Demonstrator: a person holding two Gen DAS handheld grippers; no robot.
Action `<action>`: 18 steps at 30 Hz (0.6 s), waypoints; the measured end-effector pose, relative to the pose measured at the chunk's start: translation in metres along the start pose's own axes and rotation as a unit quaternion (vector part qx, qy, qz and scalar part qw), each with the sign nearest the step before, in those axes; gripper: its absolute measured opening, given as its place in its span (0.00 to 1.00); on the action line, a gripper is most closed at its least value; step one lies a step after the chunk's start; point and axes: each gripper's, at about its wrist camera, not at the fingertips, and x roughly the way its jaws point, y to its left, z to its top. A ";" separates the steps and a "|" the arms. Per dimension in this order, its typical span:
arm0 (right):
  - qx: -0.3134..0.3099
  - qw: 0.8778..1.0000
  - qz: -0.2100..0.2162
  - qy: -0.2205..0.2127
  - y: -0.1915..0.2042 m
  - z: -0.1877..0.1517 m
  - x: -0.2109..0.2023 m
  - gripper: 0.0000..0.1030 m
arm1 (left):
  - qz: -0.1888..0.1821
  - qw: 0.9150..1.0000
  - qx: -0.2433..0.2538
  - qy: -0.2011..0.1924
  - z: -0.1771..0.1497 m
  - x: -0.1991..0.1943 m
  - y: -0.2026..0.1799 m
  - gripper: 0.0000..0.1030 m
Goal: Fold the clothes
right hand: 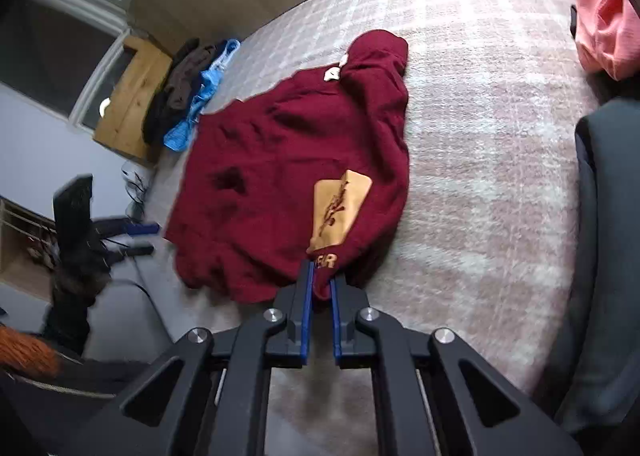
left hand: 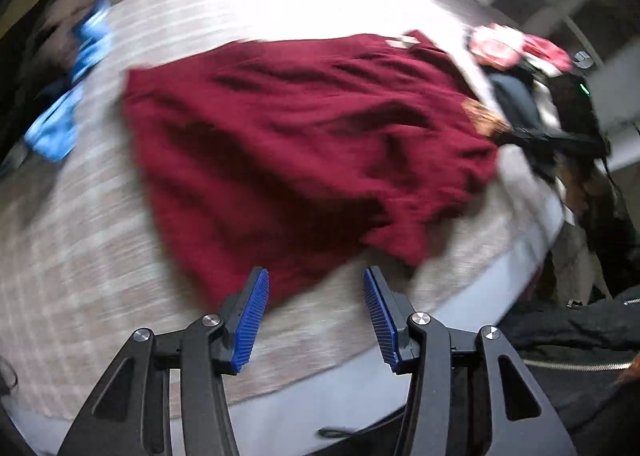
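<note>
On the bed (right hand: 480,96), our maroon hoodie (right hand: 288,160) lies spread, barely folded. We pinch its near edge in the right gripper (right hand: 320,288); the left gripper (left hand: 316,296) hangs wide open, empty, beside its hem.

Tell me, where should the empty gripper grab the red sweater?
The left hand-held gripper is open just short of the red sweater. Probably best is the near hem edge facing it, approached straight ahead and low. That edge lies flat and thin on the bed, so a pinch fits.
</note>
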 end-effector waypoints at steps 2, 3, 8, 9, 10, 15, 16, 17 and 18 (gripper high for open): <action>0.016 0.999 0.043 -0.016 0.005 0.003 -0.015 0.11 | -0.005 1.000 0.029 0.000 0.006 0.008 -0.024 0.46; 0.014 0.998 0.051 -0.025 0.007 0.004 -0.024 0.12 | -0.007 0.999 0.043 0.000 0.009 0.013 -0.036 0.46; -0.050 0.998 -0.023 -0.036 0.014 -0.002 -0.052 0.24 | -0.022 0.993 0.113 -0.002 0.017 0.016 -0.086 0.46; -0.060 0.997 -0.044 -0.030 0.013 -0.006 -0.052 0.24 | -0.021 0.992 0.121 -0.001 0.019 0.018 -0.091 0.46; -0.071 0.995 -0.064 -0.023 0.011 -0.010 -0.050 0.24 | -0.021 0.992 0.126 0.000 0.024 0.023 -0.097 0.46; -0.121 0.986 -0.112 0.008 -0.004 -0.024 -0.033 0.24 | -0.037 0.988 0.149 -0.012 0.061 0.052 -0.136 0.46; -0.126 0.986 -0.113 0.009 -0.006 -0.025 -0.028 0.24 | -0.034 0.987 0.156 -0.013 0.068 0.061 -0.145 0.46; -0.132 0.985 -0.114 0.010 -0.008 -0.025 -0.024 0.24 | -0.031 0.986 0.164 -0.015 0.075 0.070 -0.155 0.46; -0.140 0.984 -0.114 0.010 -0.010 -0.025 -0.020 0.24 | -0.025 0.985 0.173 -0.013 0.081 0.077 -0.165 0.46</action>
